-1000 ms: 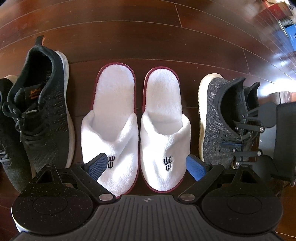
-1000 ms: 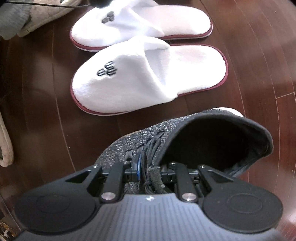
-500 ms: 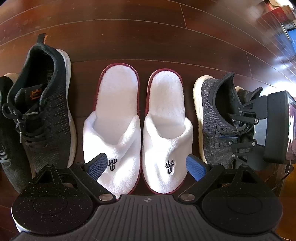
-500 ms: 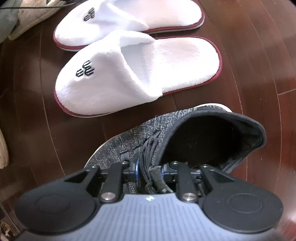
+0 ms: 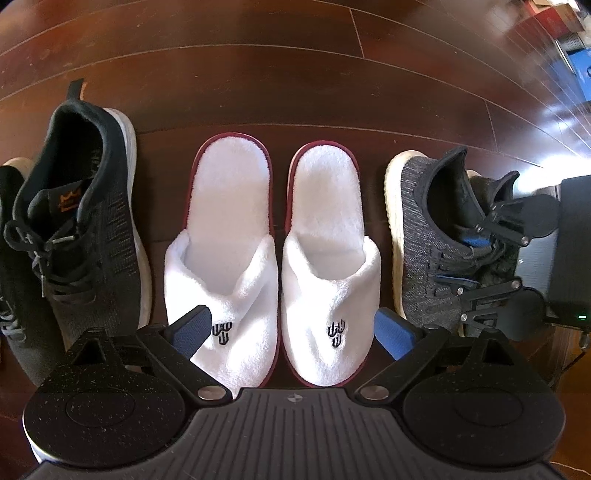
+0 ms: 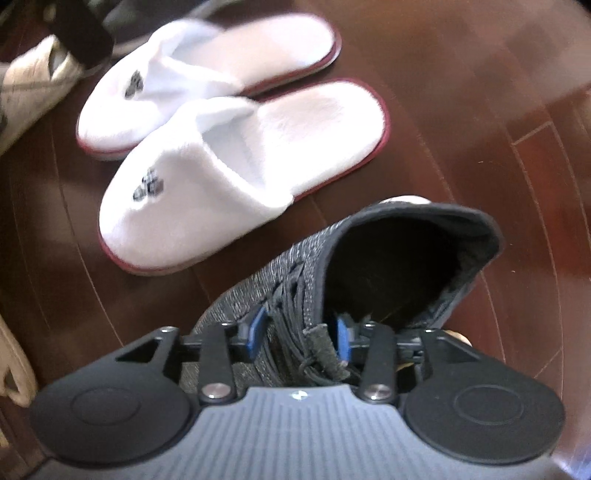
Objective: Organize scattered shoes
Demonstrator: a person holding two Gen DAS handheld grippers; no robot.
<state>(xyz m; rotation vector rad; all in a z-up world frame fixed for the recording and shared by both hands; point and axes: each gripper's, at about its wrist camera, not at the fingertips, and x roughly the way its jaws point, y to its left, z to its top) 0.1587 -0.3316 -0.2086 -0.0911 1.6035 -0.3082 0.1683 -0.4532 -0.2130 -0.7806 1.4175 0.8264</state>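
Note:
A grey knit sneaker (image 5: 413, 229) stands on the wood floor to the right of a pair of white slippers (image 5: 221, 236) with maroon trim. My right gripper (image 6: 299, 332) is shut on the grey sneaker (image 6: 280, 273), its blue pads on either side of the tongue and laces. That right gripper (image 5: 467, 262) reaches in from the right in the left wrist view. My left gripper (image 5: 293, 330) hovers open over the slippers' toes, holding nothing. The slippers (image 6: 236, 155) lie just beyond the sneaker in the right wrist view.
Two black sneakers (image 5: 81, 229) stand left of the slippers, toes toward me. A pale beige shoe (image 6: 33, 88) lies at the upper left of the right wrist view. Boxes (image 5: 554, 22) sit at the far right. Dark floor (image 5: 258, 81) stretches beyond the heels.
The grey sneaker has swung round to stand parallel with the slippers. The right gripper's pads stand a little wider apart than before. The left gripper has barely moved.

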